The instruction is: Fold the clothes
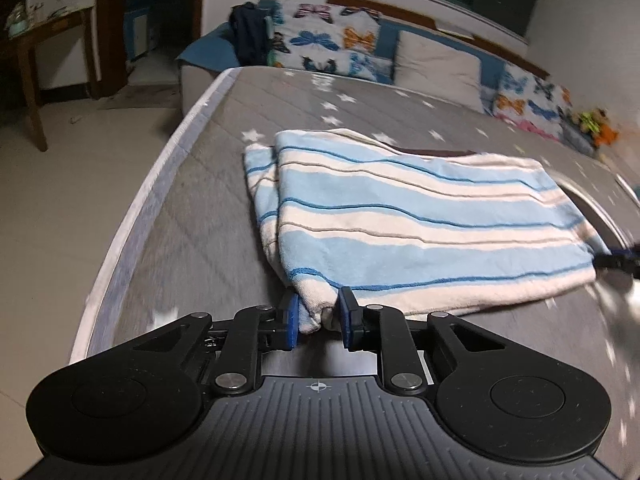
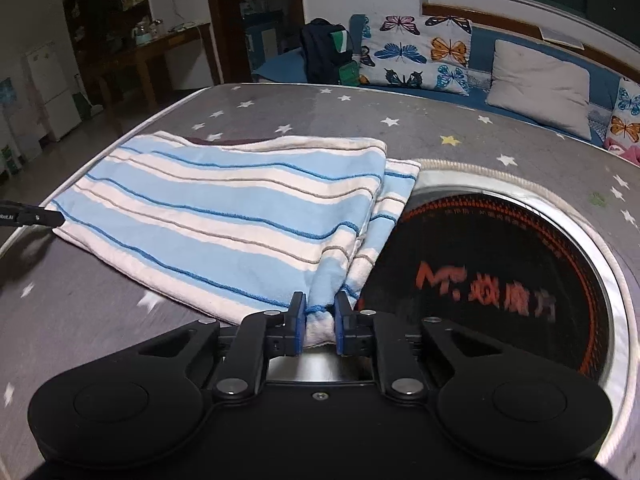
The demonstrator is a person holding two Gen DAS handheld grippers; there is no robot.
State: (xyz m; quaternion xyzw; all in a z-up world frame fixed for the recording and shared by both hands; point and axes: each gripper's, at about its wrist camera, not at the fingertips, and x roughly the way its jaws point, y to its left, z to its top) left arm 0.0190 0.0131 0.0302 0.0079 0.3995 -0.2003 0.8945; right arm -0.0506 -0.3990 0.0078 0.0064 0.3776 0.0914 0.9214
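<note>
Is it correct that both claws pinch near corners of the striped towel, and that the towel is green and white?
Not the colour. The striped towel is light blue and white with darker blue lines, as both wrist views show. The rest holds: the left claw and the right claw each pinch a near corner.

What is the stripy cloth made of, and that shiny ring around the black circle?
The stripy cloth looks like soft cotton terry, a towel-like fabric: its surface is fuzzy and matte, and it folds limply. The ring looks like polished metal, probably steel, since it is silvery and catches the light.
</note>
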